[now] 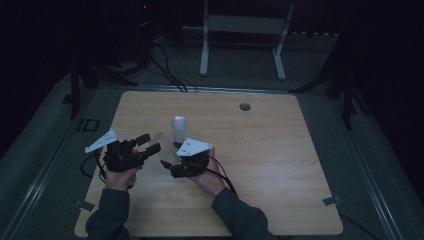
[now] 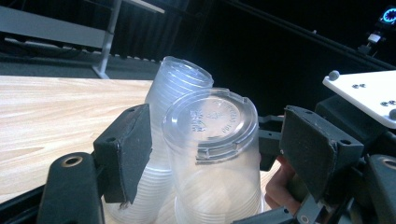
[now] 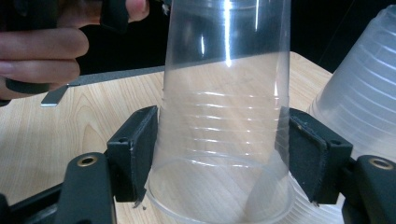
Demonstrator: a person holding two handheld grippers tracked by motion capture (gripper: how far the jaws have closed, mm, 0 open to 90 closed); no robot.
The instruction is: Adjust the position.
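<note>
On the wooden table (image 1: 260,150), near its middle, an inverted stack of clear plastic cups (image 1: 178,129) stands base-up. A single clear cup (image 3: 224,116), also base-up, sits just beside the stack, between the two grippers.

Gripper state:
- The right gripper (image 3: 222,154) is clamped on the single cup low on its wall, near the rim; both pads press the plastic.
- The left gripper (image 2: 212,154) has its jaws apart. The cup's base lies between them, with a gap on each side, so neither pad appears to bear on it.

Hazards, as judged from this position:
- The cup wall is thin and flexible. Excess squeeze from the right gripper would likely buckle the wall or pop the cup out of the pads.
- The grip sits low on a tapered wall; a pull along the taper could let the cup slide free.
- The stack is tall, light and very close. A sideways sweep by either gripper or by the held cup could topple it.
- Should a second cup be nested inside the held one, it could drop out unnoticed.

Limits of observation:
- The high view is dark; the single cup is barely distinguishable there.
- Whether the held cup is one cup or several cannot be determined.
- Whether its rim rests on the table cannot be determined.
- The number of cups in the stack is unreadable.
</note>
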